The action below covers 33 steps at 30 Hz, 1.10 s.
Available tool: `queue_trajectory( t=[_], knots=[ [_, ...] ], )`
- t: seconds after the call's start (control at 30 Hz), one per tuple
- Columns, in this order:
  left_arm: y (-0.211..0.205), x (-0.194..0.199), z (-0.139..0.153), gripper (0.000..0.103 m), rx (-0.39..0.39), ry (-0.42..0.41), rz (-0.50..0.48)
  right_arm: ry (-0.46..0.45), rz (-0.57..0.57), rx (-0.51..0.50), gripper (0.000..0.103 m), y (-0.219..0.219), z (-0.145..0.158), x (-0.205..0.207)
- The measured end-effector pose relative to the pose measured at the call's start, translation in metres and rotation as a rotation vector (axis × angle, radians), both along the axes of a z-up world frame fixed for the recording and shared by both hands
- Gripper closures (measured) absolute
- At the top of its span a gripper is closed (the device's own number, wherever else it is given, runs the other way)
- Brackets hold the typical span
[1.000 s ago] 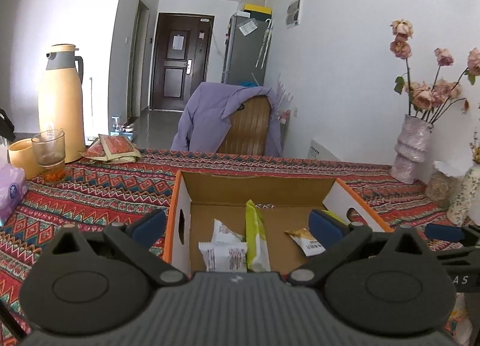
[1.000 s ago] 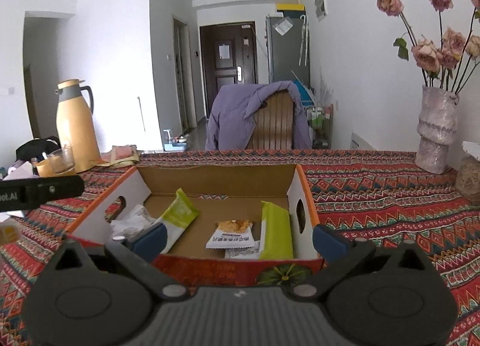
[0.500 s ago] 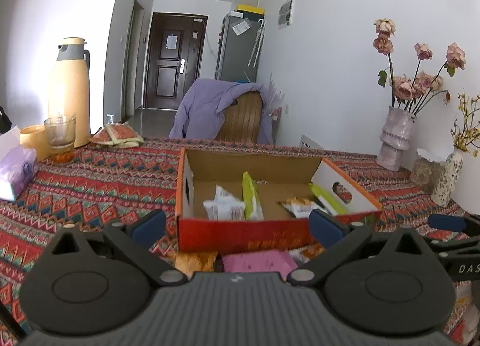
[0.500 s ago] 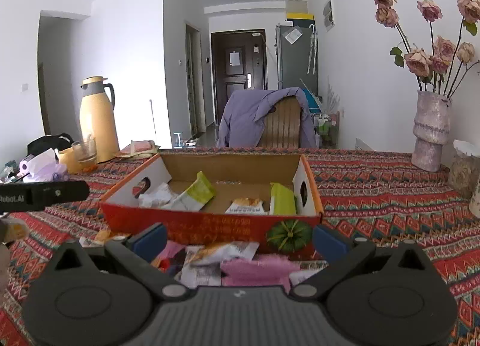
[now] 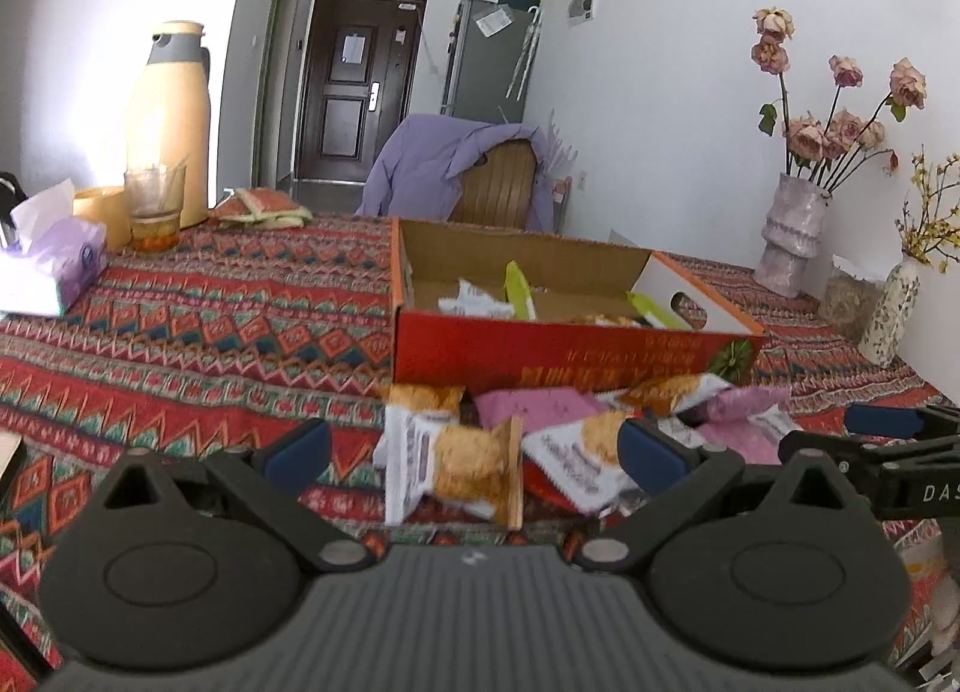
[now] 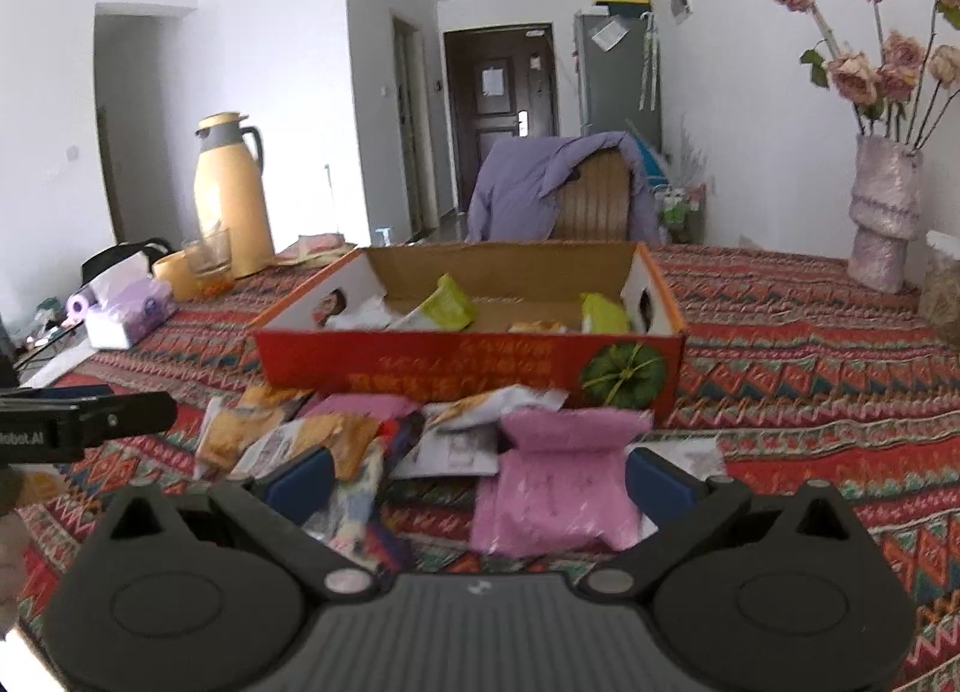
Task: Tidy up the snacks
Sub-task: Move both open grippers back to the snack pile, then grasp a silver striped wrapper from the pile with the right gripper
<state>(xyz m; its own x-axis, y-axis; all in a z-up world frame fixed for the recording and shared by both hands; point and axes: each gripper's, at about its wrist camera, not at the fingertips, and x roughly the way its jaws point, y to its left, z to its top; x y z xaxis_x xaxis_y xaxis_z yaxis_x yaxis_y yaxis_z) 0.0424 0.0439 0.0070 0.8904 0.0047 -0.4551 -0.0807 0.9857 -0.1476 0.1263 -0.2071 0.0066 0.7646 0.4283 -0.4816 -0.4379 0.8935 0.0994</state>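
A red cardboard box [image 5: 570,359] [image 6: 468,362] lies open on the patterned tablecloth, holding green and white snack packets [image 5: 521,296] [image 6: 447,305]. In front of it is a loose heap of snacks: an orange-and-white cracker packet [image 5: 462,461], pink packets [image 6: 558,482] [image 5: 543,407], and orange ones [image 6: 336,446]. My left gripper [image 5: 474,455] hangs open over the cracker packet, nothing between its fingers. My right gripper [image 6: 477,479] is open above the pink packet. Each gripper's tip shows at the edge of the other's view.
At the left stand a yellow thermos [image 5: 171,122], a glass [image 5: 155,203], a cup and a tissue pack [image 5: 54,266]. A vase of dried roses [image 6: 885,218] and jars stand at the right. A chair with a purple jacket [image 6: 558,188] is behind the table.
Both grippers have pulled back from over the box and dropped lower; the heap of packets in front of the box now lies between their fingers.
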Motion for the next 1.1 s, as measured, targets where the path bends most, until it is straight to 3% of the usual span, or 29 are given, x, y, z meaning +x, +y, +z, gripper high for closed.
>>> queue_trajectory(
  t=[0.4,0.7,0.83,0.93,1.07,1.1],
  knots=[
    [0.008,-0.010,-0.006,0.000,-0.009,0.018,0.015,0.044,0.094,-0.032,0.000,0.036,-0.015,-0.009],
    [0.012,-0.009,-0.011,0.000,-0.017,0.033,0.008,0.079,0.125,-0.053,0.010,0.057,-0.029,-0.009],
    [0.011,-0.009,-0.013,0.000,-0.016,0.039,0.004,0.087,0.137,-0.062,0.019,0.062,-0.034,-0.009],
    [0.010,-0.009,-0.014,0.000,-0.016,0.042,0.003,0.096,0.145,-0.068,0.021,0.064,-0.037,-0.008],
    [0.009,-0.009,-0.014,0.000,-0.018,0.046,0.003,0.107,0.145,-0.084,0.038,0.067,-0.043,-0.006],
    [0.009,-0.009,-0.014,0.000,-0.016,0.047,0.003,0.104,0.145,-0.093,0.039,0.067,-0.044,-0.006]
  ],
)
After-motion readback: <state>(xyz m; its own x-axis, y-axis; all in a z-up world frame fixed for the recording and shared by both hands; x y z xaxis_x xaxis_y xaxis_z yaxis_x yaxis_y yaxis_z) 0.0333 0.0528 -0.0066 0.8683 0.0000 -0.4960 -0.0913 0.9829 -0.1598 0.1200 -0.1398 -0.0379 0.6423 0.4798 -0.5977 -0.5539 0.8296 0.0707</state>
